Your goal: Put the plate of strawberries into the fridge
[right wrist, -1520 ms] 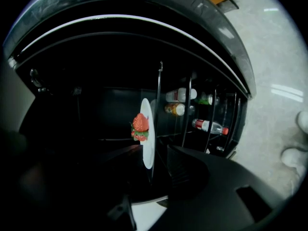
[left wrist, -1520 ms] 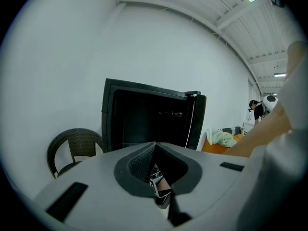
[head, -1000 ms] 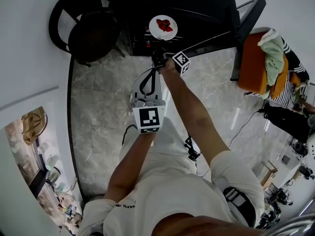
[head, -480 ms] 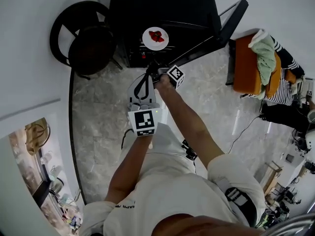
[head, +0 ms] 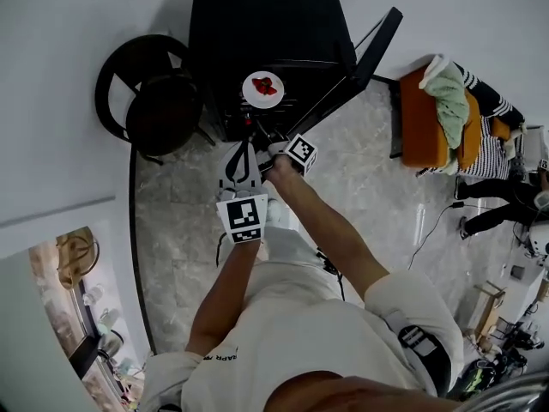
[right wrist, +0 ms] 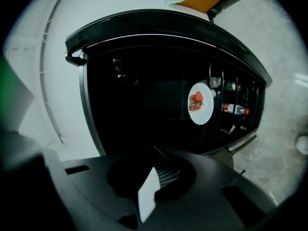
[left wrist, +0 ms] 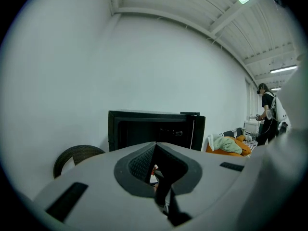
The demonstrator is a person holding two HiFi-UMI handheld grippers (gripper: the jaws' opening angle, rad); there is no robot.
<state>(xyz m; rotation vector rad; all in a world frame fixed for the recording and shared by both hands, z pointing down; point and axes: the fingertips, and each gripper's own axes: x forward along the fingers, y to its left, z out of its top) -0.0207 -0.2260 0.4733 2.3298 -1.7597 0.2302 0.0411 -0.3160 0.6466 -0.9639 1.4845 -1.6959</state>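
Plate of strawberries [head: 262,89] sits on a shelf inside the open fridge [head: 257,24], so I judge the placing done. My right gripper [right wrist: 159,172] has its jaws closed and empty, and the left gripper [left wrist: 155,170] jaws are closed too. Next I'd swing the door [head: 367,48] shut.

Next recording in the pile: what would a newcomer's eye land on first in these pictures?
The white plate of red strawberries stands out first, bright against the dark inside of the black fridge, whose door stands open. Next come the orange sofa at the right, with a green cloth lying on it, and the dark round chair to the left of the fridge.
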